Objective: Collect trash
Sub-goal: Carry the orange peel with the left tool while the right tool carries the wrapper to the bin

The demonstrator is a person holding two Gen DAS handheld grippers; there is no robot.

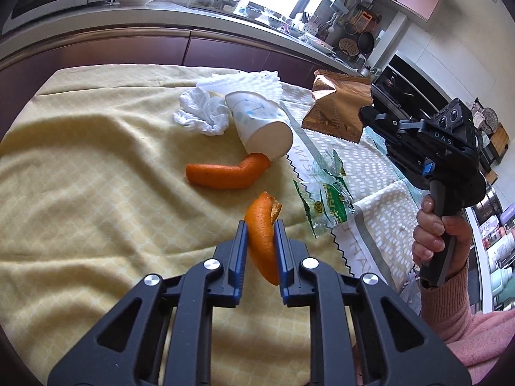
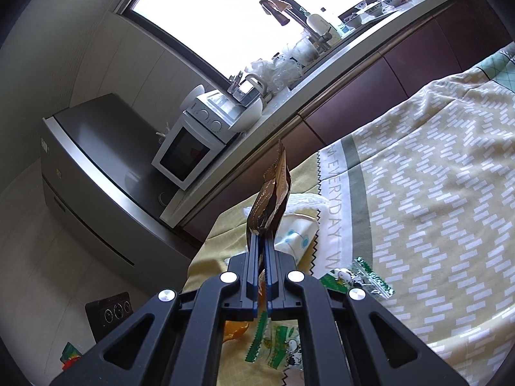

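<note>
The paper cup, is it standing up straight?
No, the paper cup lies tipped on its side on the yellow cloth, with its base against a piece of orange peel.

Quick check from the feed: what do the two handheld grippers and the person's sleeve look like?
Both the left gripper and right gripper have black, triangle-cutout frames, silver round bolts and blue-edged fingers. The right one's body reads "DAS", with a grey handle. The sleeve is pink and fuzzy.

Left tongs [image 1: 260, 228] clamp an orange peel [image 1: 262, 241]; right tongs [image 1: 365, 114] lift a brown wrapper [image 1: 338, 109] (crumpled, foil-like).
</note>
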